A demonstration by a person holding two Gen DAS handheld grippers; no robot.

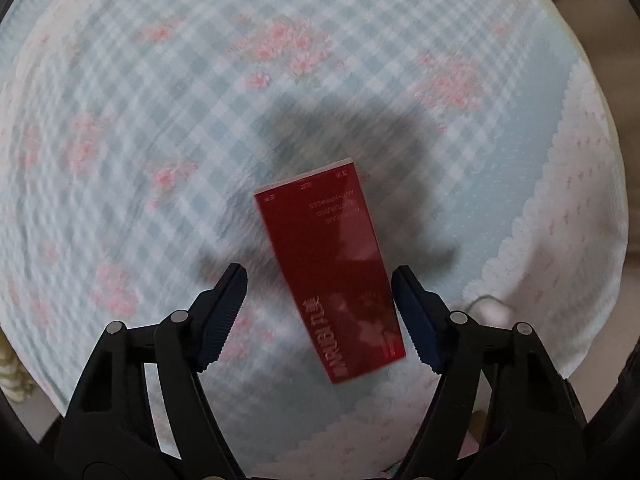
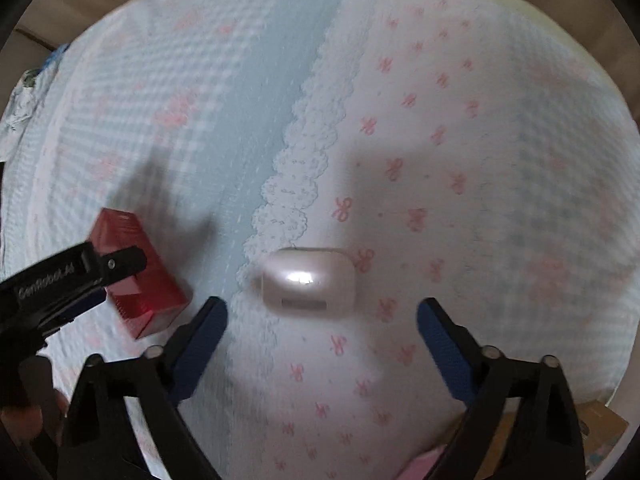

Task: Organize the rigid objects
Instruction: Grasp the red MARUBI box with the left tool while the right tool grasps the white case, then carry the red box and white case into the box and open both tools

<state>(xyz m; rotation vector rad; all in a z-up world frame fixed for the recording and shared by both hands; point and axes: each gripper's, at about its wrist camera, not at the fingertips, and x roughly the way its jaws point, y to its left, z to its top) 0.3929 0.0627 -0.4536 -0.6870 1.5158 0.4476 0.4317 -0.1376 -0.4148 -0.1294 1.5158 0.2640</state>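
The left gripper [image 1: 320, 312] points down over a red carton [image 1: 330, 272], jaws partly spread. The carton lies between the blue ribbed pads; the right-hand pad [image 1: 416, 320] sits just beside its long edge, perhaps brushing it, while the left-hand pad [image 1: 222, 316] stands apart from it, so nothing is gripped. The carton is a glossy, flat-sided rectangular box with pale lettering, lying flat on the cloth. In the left wrist view its long axis runs from about 11 o'clock to 5 o'clock, and the large lettering sits at the 5 o'clock end.

The right gripper [image 2: 322, 326] also points down, jaws set wide and holding nothing. A small pearly white case [image 2: 308, 280], smooth, shiny and round-cornered, lies just past the fingertips and between their lines, touched by neither pad. Its longer side runs 9 to 3 o'clock.

Both things rest on a textured tablecloth [image 2: 480, 160]: pale blue gingham with pink flowers, a scalloped lace band, and a white part dotted with pink bows. In the right wrist view the carton lies at 9 o'clock of the case, well apart from it.
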